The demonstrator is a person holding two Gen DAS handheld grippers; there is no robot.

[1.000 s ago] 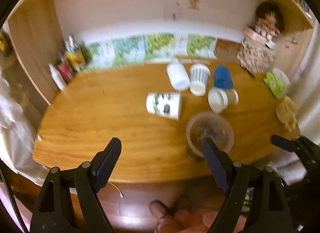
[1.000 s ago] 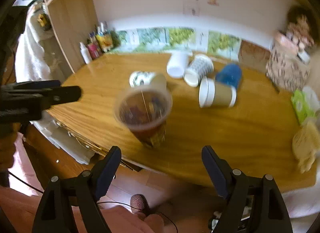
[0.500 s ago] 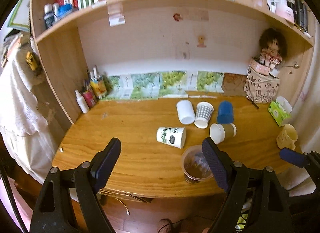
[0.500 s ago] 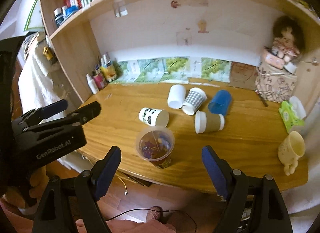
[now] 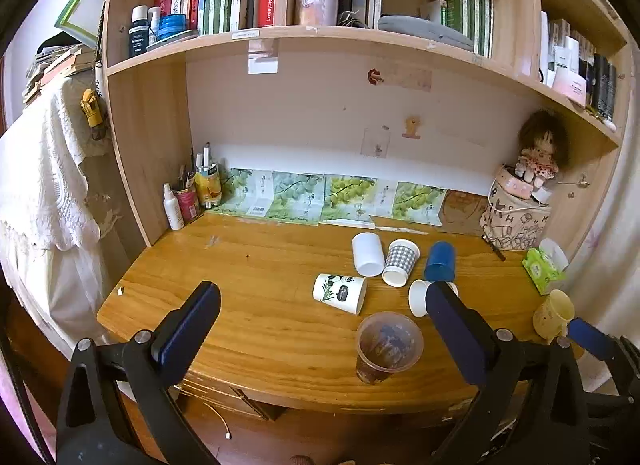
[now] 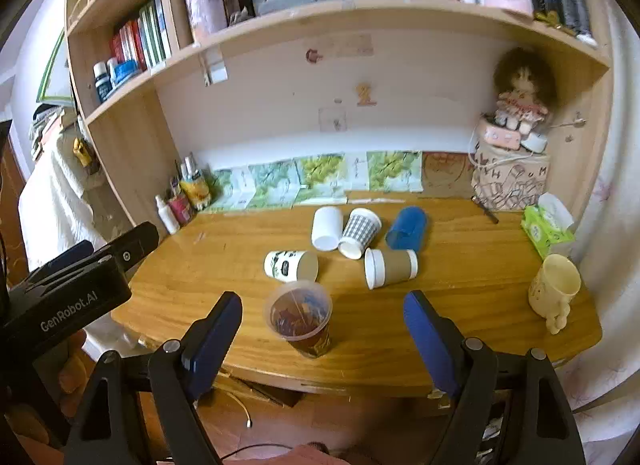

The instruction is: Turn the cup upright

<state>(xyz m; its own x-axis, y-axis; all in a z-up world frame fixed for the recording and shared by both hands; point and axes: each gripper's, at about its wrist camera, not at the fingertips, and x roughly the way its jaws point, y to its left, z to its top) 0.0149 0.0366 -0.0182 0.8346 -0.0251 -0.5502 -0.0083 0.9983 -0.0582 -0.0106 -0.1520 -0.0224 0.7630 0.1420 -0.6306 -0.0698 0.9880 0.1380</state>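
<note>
Both my grippers have pulled back from the desk (image 5: 256,305) since a second ago: the bookshelf (image 5: 320,37) now shows. Left gripper (image 5: 320,325) spread wide, empty; right gripper (image 6: 322,329) likewise. The clear plastic cup (image 6: 299,317) stands upright near the front edge. Behind it five cups lie on their sides: panda cup (image 6: 290,264), brown cup (image 6: 390,267), white, checked, blue.

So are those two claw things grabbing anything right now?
Left gripper: open, holding nothing.
Right gripper: open, holding nothing.
</note>
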